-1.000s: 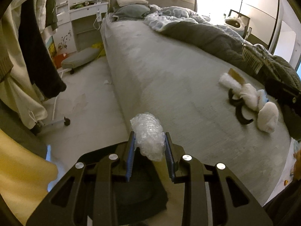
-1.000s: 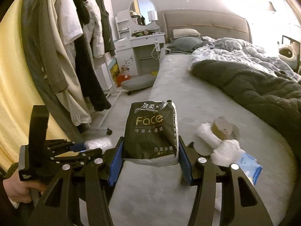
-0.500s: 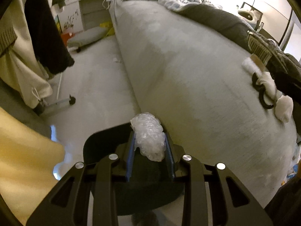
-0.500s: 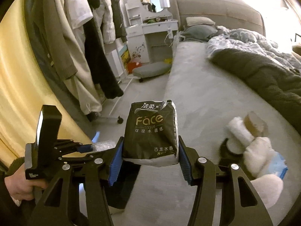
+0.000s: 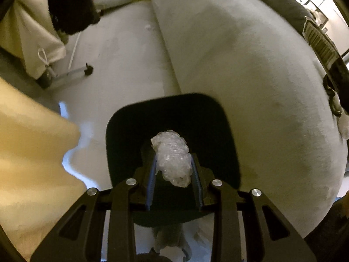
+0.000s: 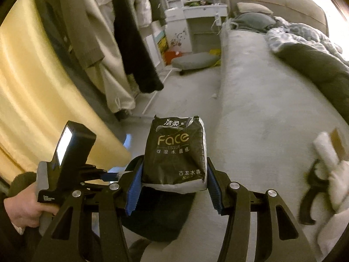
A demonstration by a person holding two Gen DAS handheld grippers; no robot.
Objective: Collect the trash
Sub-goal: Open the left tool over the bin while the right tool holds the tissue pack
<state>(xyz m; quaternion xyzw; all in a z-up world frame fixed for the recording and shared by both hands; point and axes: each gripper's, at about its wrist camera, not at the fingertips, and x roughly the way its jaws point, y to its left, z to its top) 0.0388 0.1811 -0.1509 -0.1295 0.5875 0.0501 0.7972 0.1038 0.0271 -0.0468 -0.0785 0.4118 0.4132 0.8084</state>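
My left gripper (image 5: 173, 168) is shut on a wad of clear bubble wrap (image 5: 172, 157) and points steeply down over the open mouth of a black bin (image 5: 170, 113) that stands on the floor against the bed's side. My right gripper (image 6: 173, 183) is shut on a black tissue pack (image 6: 176, 150) with "Face" in gold letters. In the right wrist view the left gripper (image 6: 109, 175) shows at lower left with a hand (image 6: 24, 211) on its handle, and the black bin (image 6: 159, 216) lies below the pack. More litter, white wads with a cardboard roll (image 6: 329, 152), lies on the bed.
The grey bed (image 5: 250, 76) fills the right side. A clothes rack with hanging garments (image 6: 122, 43) and a yellow curtain (image 6: 43, 100) stand at the left. A rack wheel (image 5: 88, 71) rests on the pale floor. A white dresser (image 6: 196, 21) and low cushion (image 6: 194, 62) sit far back.
Both grippers have sunk and tipped downward toward the black bin, which has grown larger under the bubble wrap. Each keeps its grip. The litter on the bed slid toward the right edge.
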